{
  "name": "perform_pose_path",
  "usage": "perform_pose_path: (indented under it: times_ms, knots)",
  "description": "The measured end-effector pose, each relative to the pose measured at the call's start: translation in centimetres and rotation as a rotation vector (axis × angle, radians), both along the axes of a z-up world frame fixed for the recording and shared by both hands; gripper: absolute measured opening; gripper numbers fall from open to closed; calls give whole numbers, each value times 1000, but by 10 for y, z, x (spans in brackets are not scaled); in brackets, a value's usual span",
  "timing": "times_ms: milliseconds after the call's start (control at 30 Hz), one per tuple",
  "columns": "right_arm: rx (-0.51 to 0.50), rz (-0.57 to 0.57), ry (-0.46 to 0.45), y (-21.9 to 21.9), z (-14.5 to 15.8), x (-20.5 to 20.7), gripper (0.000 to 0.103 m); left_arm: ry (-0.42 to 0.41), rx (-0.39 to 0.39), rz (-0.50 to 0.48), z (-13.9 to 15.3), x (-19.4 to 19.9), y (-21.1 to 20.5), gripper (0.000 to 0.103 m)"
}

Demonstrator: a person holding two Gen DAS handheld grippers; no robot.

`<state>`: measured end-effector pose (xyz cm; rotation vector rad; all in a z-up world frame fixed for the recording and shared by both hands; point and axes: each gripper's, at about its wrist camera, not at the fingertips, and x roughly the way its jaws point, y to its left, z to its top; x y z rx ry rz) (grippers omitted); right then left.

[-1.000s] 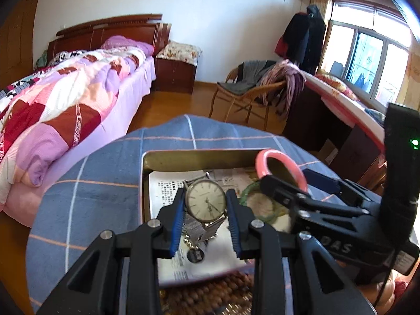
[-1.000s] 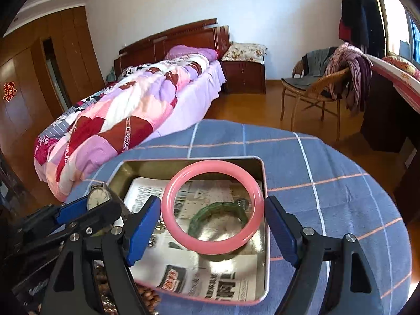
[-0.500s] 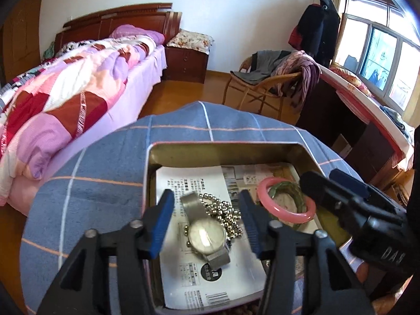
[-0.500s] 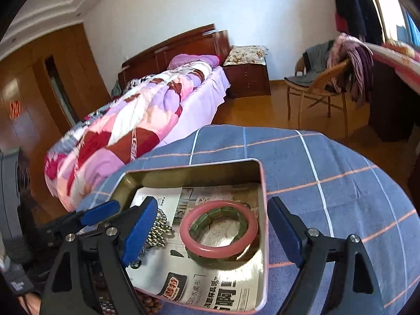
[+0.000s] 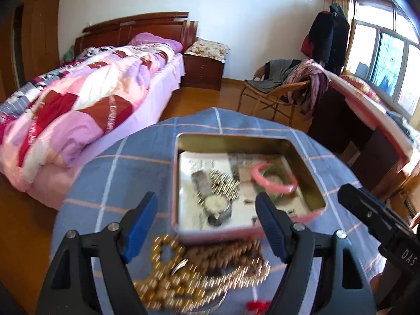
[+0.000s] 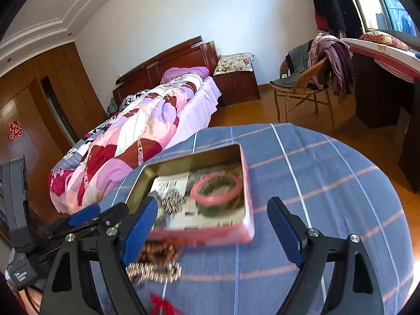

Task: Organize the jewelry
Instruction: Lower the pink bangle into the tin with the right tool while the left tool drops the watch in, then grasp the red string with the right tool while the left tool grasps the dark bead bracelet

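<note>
A pink metal tin (image 5: 181,183) (image 6: 249,218) lined with newspaper stands on the blue checked tablecloth. Inside lie a silver watch (image 5: 216,204), a silver bead chain (image 5: 225,181) (image 6: 172,199), and a pink bangle (image 5: 274,179) (image 6: 216,189) over a green bracelet (image 6: 223,206). My left gripper (image 5: 206,221) hangs in front of the tin, its jaws opening with nothing between them. My right gripper (image 6: 212,228) is open and empty at the tin's near edge. Wooden and gold bead strings (image 5: 204,267) (image 6: 155,265) lie loose before the tin.
The round table's cloth (image 6: 315,183) has bare room right of the tin. A red tassel (image 5: 257,305) (image 6: 160,304) lies at the near edge. A bed (image 5: 78,105), a wicker chair (image 6: 302,89) and a desk (image 5: 367,120) stand beyond the table.
My left gripper let go of the watch into the tin, opened wide and drew back. My right gripper released the pink bangle into the tin and pulled back too.
</note>
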<state>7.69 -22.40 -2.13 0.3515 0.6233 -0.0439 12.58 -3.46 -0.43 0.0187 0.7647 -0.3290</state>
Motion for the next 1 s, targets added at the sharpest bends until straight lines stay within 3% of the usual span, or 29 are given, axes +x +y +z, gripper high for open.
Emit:
perform_pose_path:
  times_ms: [133,433,633,1000]
  knots:
    - [-3,12,7,8,0,-25,86,-38,56,41,0,-27,6,90]
    - [7,15,28,14,-5,-69,86,-26,68,97,-8,-67,24,96]
    - [-14,21,36,14,-8,-84,86,-39,108,112,-18,-94,41,98]
    - [-45,99,100,33,-32,-90,86,28,129,99,-52,-116,71,96]
